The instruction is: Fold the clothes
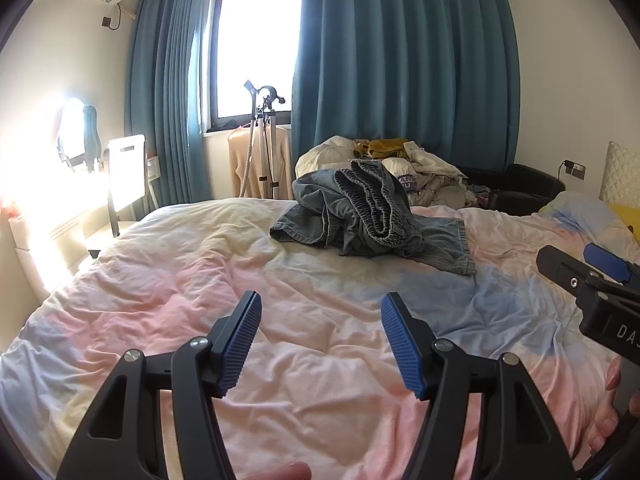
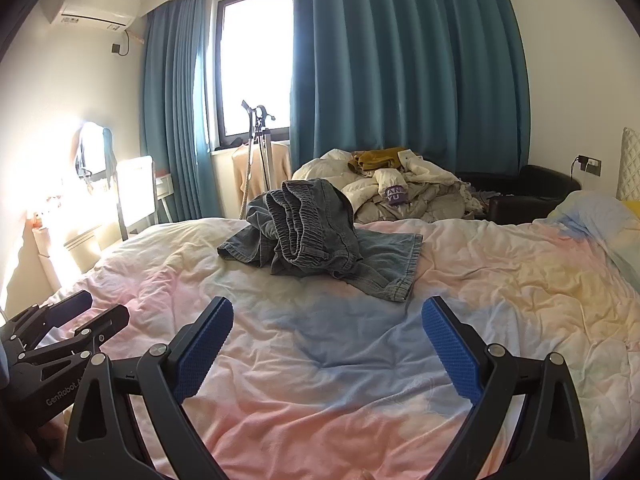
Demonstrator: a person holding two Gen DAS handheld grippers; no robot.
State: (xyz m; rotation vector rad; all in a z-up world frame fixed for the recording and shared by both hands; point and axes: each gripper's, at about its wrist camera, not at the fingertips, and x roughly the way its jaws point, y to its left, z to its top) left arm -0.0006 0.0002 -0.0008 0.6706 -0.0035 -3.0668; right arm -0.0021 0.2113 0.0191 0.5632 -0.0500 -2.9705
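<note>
Both tools hang spread and empty above the bed (image 1: 168, 280): the left tool (image 1: 320, 344) and right tool (image 2: 328, 346) side by side. The jeans (image 2: 316, 236) lie crumpled in a heap at twelve o'clock, well apart from both, one leg spilling toward four o'clock. To start well, I judge, reach for the ribbed waistband, pinch it at two corners, then lift and shake flat before folding.
</note>
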